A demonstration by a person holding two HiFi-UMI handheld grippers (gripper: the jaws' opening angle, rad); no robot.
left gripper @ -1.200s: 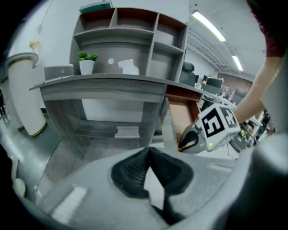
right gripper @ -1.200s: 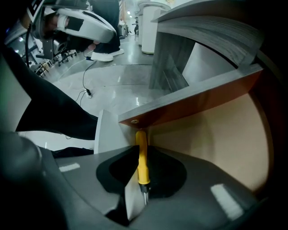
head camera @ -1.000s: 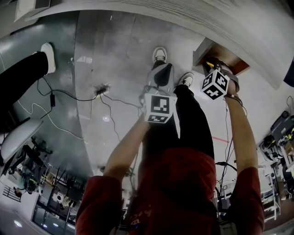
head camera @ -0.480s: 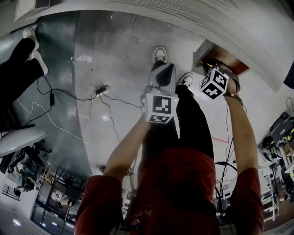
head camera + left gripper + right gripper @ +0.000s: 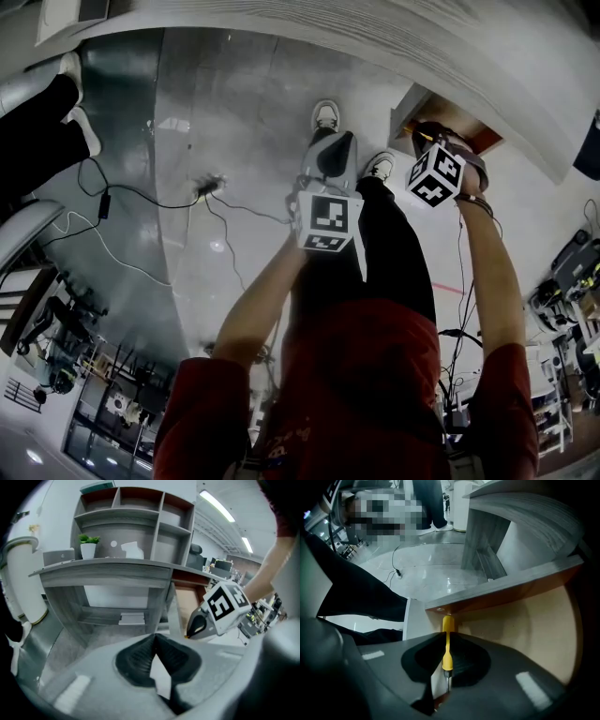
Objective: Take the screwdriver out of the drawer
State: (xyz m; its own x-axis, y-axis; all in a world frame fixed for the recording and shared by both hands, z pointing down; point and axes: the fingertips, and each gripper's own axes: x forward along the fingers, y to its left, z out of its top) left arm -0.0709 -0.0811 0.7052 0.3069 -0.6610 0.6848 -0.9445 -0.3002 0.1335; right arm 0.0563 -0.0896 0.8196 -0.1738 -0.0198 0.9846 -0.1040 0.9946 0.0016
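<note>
The screwdriver (image 5: 447,626) has a yellow handle and a thin metal shaft. It is pinched upright between the jaws of my right gripper (image 5: 446,654), which is shut on it inside the open wooden drawer (image 5: 525,620). In the head view the right gripper (image 5: 427,141) reaches into the drawer (image 5: 422,98) under the grey desk edge. My left gripper (image 5: 330,159) hangs mid-air over the person's feet. Its jaws are shut with nothing between them (image 5: 155,638). The left gripper view also catches the right gripper (image 5: 191,631) at the drawer.
A grey desk (image 5: 108,569) carries a shelf unit, a potted plant (image 5: 87,545) and a laptop (image 5: 58,556). Cables and a power strip (image 5: 208,180) lie on the glossy floor. A bystander's legs (image 5: 37,131) stand at the upper left, an office chair (image 5: 23,225) below them.
The right gripper has stayed at the drawer with the screwdriver, barely shifting. The left gripper is still. The bystander's legs at the upper left have moved.
</note>
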